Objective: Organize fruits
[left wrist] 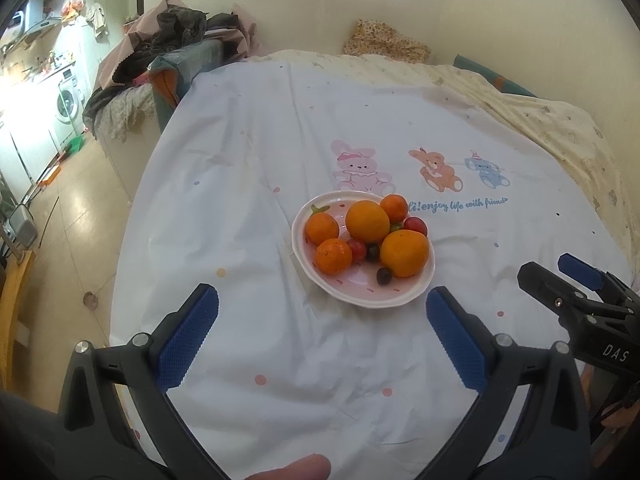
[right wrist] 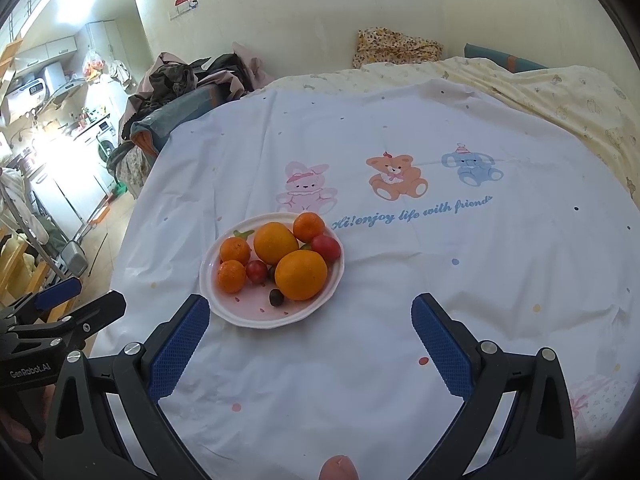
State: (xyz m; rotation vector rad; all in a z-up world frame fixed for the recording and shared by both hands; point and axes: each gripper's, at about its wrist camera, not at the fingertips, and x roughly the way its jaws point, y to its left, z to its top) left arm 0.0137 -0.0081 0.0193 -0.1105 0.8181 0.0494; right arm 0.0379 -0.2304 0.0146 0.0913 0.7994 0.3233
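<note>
A pink-and-white plate sits on a white cartoon-print sheet. It holds two large oranges, three small mandarins, red cherry tomatoes and dark grapes. My left gripper is open and empty, just short of the plate's near rim. My right gripper is open and empty, with the plate ahead and to the left, and it shows at the right edge of the left wrist view. The left gripper shows at the left edge of the right wrist view.
The sheet covers a bed with a yellow quilt at the back right. A pile of clothes lies beyond the bed's left edge. A kitchen with a washing machine and tiled floor lies to the left.
</note>
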